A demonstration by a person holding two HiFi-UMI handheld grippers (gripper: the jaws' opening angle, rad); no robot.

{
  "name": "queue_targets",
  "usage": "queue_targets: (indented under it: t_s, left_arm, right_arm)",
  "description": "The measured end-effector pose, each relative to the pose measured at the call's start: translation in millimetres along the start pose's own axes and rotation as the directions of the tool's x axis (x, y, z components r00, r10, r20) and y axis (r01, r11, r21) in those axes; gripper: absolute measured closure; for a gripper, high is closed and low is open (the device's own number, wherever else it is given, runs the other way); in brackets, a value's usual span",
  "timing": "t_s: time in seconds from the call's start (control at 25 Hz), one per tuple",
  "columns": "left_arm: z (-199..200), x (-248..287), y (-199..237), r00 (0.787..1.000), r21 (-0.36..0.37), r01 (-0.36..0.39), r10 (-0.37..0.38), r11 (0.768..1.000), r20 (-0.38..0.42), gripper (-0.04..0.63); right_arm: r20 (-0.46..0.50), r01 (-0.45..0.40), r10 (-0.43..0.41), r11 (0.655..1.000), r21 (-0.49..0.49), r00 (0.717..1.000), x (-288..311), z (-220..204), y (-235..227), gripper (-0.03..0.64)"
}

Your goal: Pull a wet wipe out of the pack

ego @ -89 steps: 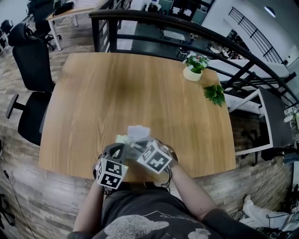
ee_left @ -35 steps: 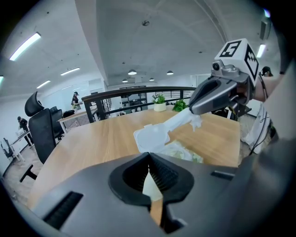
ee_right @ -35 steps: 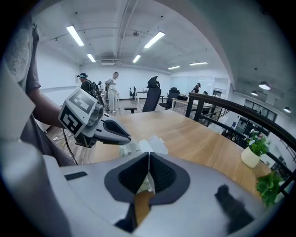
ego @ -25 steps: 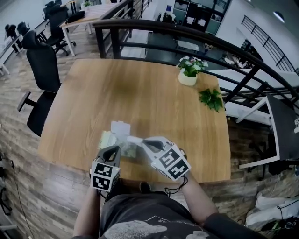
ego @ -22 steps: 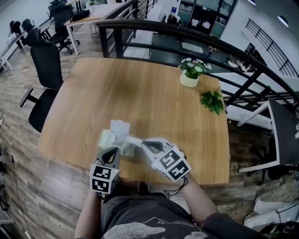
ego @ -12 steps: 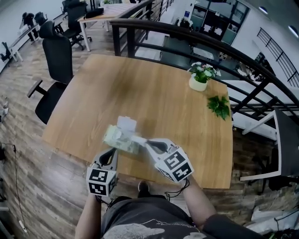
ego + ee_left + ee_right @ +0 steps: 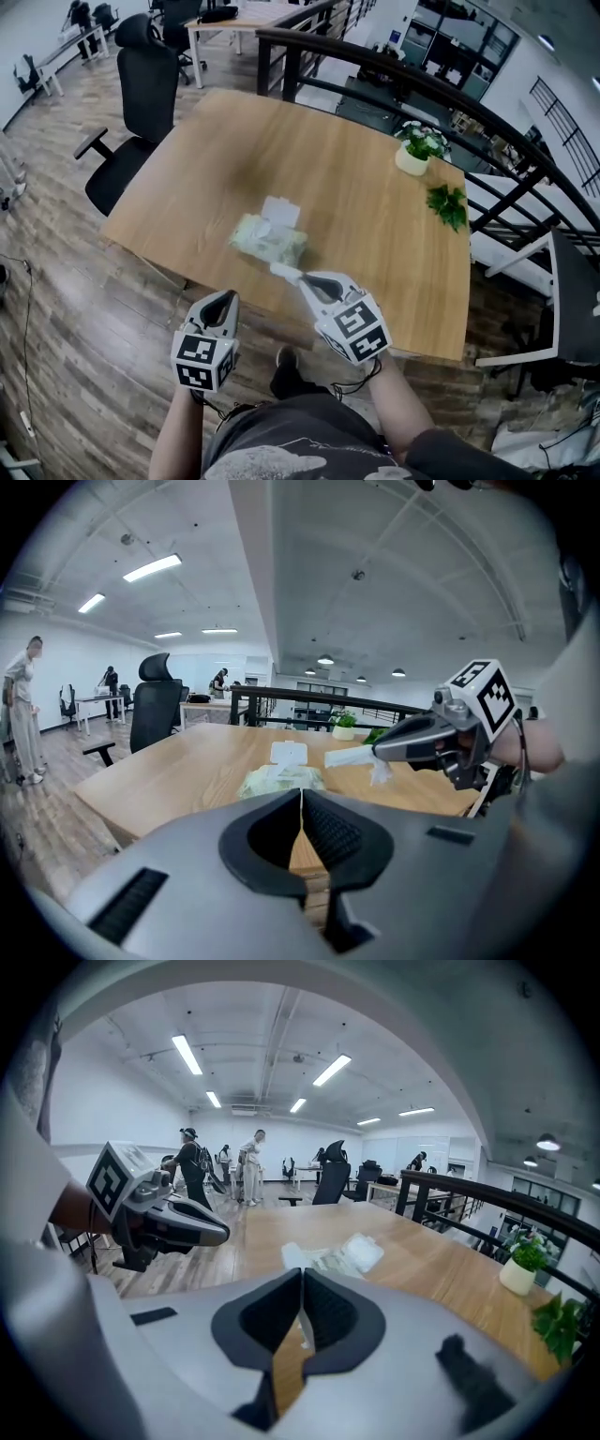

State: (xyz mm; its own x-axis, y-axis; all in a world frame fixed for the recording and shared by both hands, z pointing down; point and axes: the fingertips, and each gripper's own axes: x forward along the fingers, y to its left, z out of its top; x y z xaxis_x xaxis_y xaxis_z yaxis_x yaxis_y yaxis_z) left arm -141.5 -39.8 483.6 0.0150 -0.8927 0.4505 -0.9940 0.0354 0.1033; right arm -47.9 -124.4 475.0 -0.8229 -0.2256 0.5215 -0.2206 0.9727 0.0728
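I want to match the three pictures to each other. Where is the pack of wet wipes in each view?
Head view: the pack lies near the picture's centre, on the table, lid open.
Left gripper view: the pack is at the centre, slightly left.
Right gripper view: the pack is at the centre, slightly right.
Shared landmark: the potted plant at the table's far side.

Left gripper closed, empty; right gripper pinches wet wipe.

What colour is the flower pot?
The pot is white; head view shows it best.
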Motion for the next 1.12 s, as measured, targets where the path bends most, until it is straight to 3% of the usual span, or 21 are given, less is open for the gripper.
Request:
queue_targets:
  t_s: [0.32, 0.64, 0.92, 1.12]
  left_arm:
    - [-40.0, -100.0, 5.0, 0.997, -0.02, -0.07, 0.071, 0.997, 0.032, 0.58]
    - [-61.5, -152.3, -23.8, 0.997, -0.016, -0.048, 0.049, 0.999, 0.063, 0.58]
    - [-73.2, -169.7, -43.4, 0.997, -0.029, -0.024, 0.026, 0.999, 0.072, 0.58]
    - [-71.9, -166.3, -56.3, 0.996, -0.032, -0.044, 0.047, 0.999, 0.073, 0.58]
  right_arm:
    - [0.046, 0.044, -0.042, 0.998, -0.041, 0.998, -37.7, 6.4, 84.5, 0.589]
    - [0.04, 0.074, -0.071, 0.994, -0.077, 0.997, -83.9, -4.7, 139.9, 0.589]
    - [0.037, 0.126, -0.124, 0.99, -0.062, 0.992, -109.9, -14.8, 151.9, 0.589]
    - [0.045, 0.12, -0.117, 0.991, -0.065, 0.992, -118.4, -17.8, 140.8, 0.59]
